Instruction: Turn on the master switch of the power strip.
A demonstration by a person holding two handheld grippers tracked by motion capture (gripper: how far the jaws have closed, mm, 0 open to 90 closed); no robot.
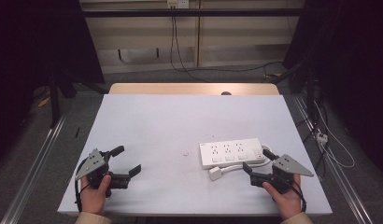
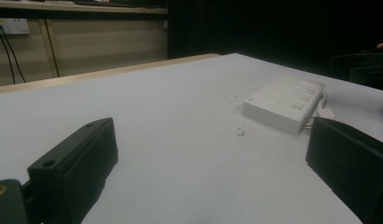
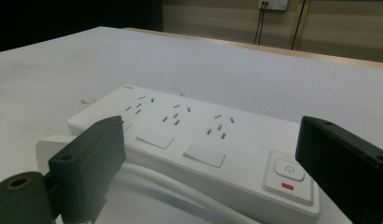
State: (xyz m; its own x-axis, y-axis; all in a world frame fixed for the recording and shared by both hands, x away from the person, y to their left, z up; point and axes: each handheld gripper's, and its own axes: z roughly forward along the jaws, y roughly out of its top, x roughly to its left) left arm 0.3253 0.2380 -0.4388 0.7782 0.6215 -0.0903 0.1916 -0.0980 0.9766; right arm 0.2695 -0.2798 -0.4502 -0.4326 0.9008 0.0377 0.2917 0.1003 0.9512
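Note:
A white power strip [image 1: 231,153] with three sockets lies flat on the white table [image 1: 180,121], right of centre. Its white cable [image 1: 236,166] curls along its near side to a white plug [image 1: 215,173]. My right gripper [image 1: 258,160] stands open just short of the strip's near right end, holding nothing. In the right gripper view the strip [image 3: 194,135] lies close ahead between the jaws of my right gripper [image 3: 206,140], power button [image 3: 288,170] at the right. My left gripper [image 1: 126,161] rests open near the front left. In the left gripper view the strip [image 2: 283,103] lies beyond my left gripper [image 2: 208,135].
A wooden strip [image 1: 194,88] borders the table's far edge. Metal rails [image 1: 35,163] run along the floor on both sides. Cables [image 1: 180,60] hang from a wall socket behind the table. A small speck [image 2: 241,132] lies on the table left of the power strip.

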